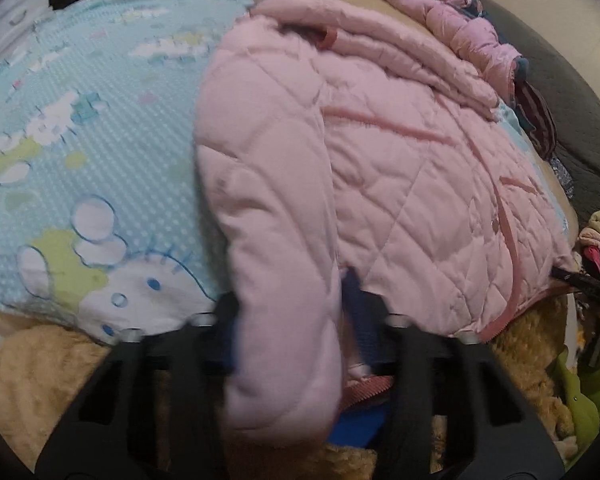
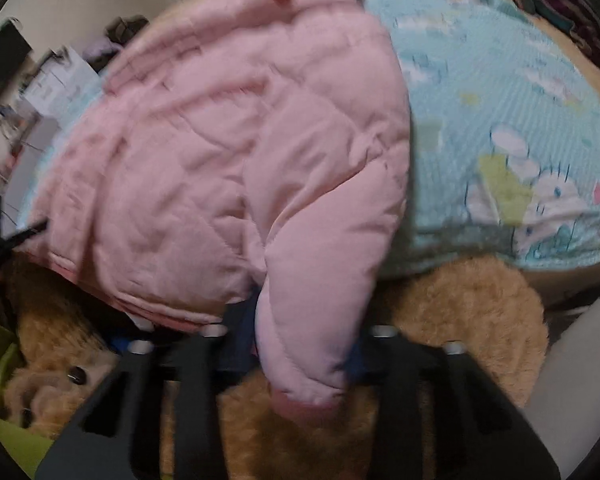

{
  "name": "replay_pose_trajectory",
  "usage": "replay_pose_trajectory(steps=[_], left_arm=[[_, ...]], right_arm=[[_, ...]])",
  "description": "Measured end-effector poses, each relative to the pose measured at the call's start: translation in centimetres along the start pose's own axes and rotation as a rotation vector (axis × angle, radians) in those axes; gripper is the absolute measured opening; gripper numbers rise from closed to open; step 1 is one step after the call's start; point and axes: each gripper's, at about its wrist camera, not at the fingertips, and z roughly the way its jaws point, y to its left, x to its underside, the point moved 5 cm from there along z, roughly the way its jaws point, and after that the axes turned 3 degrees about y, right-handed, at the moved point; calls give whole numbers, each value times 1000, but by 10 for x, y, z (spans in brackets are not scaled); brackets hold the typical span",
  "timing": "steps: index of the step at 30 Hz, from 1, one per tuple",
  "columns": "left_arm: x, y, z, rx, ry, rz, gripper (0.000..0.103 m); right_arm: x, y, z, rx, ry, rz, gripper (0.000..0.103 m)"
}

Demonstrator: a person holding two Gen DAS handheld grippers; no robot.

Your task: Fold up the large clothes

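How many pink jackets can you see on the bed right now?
2. One big quilted jacket lies spread on the blue mat, a sleeve in each gripper. A smaller jacket is bunched at the bed's far edge. More may be buried in the pile there.

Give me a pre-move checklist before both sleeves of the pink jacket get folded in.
1. Left gripper holds a sleeve: ok, the padded sleeve runs between its jaws.
2. Right gripper holds the other sleeve: ok, cuff hangs between its jaws.
3. Pink jacket lies flat on the blue blanket: ok, though its hem overhangs the near edge.
4. Zipper closed: cannot tell, blur hides it.
5. Landing area on the jacket body is free: ok, nothing lies on it.
6. Second pink jacket behind stays clear of the fold: ok, it lies apart.
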Motion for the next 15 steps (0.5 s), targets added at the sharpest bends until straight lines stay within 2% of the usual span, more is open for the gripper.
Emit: replay_pose_trajectory(steps=[2, 4, 8, 15], left_arm=[[-6, -7, -17, 6, -61, 24, 17], [-15, -14, -30, 11, -109, 44, 13], [-42, -27, -56, 42, -214, 76, 11], [-96, -45, -86, 84, -335, 98, 11]], right_arm=[[-11, 11, -24, -18, -76, -16, 23], [-30, 17, -51, -91, -176, -8, 22], [-66, 25, -86, -204, -310, 5, 20], [-122, 22, -112, -294, -385, 49, 19]])
